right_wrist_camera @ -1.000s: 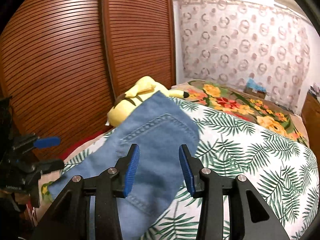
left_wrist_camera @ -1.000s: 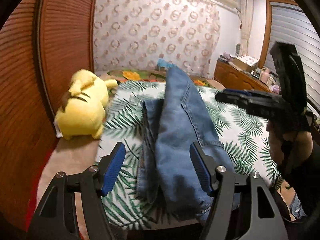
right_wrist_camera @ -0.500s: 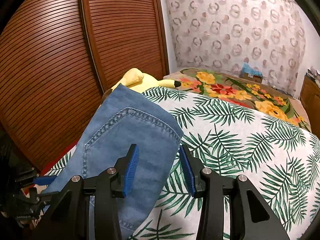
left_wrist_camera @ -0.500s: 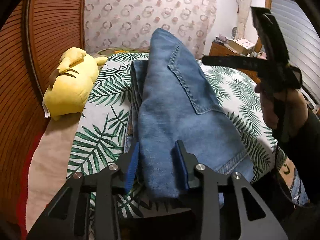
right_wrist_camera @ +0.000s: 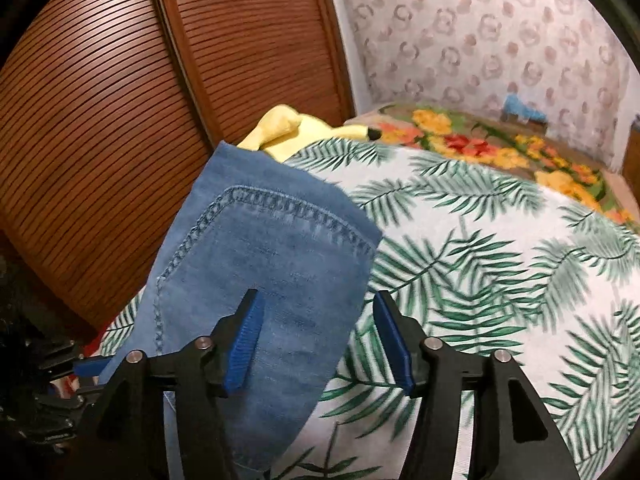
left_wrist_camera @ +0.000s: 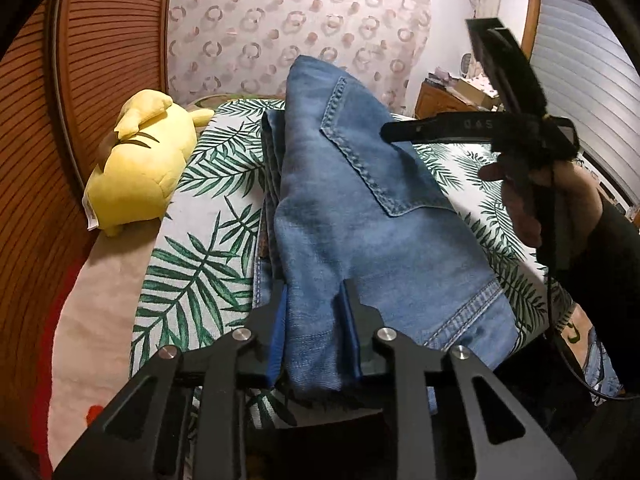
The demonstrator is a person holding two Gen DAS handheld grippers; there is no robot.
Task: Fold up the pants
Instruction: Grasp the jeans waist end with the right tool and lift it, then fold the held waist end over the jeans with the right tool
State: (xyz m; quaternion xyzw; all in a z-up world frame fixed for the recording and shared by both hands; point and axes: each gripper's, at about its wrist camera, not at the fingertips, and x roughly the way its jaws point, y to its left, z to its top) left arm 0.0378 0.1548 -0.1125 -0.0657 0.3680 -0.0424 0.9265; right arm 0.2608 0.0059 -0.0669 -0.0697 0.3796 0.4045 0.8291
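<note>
Pinching the jeans (left_wrist_camera: 360, 216) hem, left gripper (left_wrist_camera: 316, 336) jaws just closed.

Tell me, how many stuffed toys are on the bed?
1. The yellow plush toy lies at the bed's edge beside the wooden louvred doors, apart from the jeans. In the right wrist view, the jeans partly hide it.

Dim warm indoor light, fisheye-bent dark edges, motion blur in right view

Left gripper (left_wrist_camera: 316, 332), jaws just closing, pinches the near edge of the jeans (left_wrist_camera: 360, 220) on the bed (left_wrist_camera: 192, 264); yellow plush (left_wrist_camera: 140, 168) at left edge.
</note>
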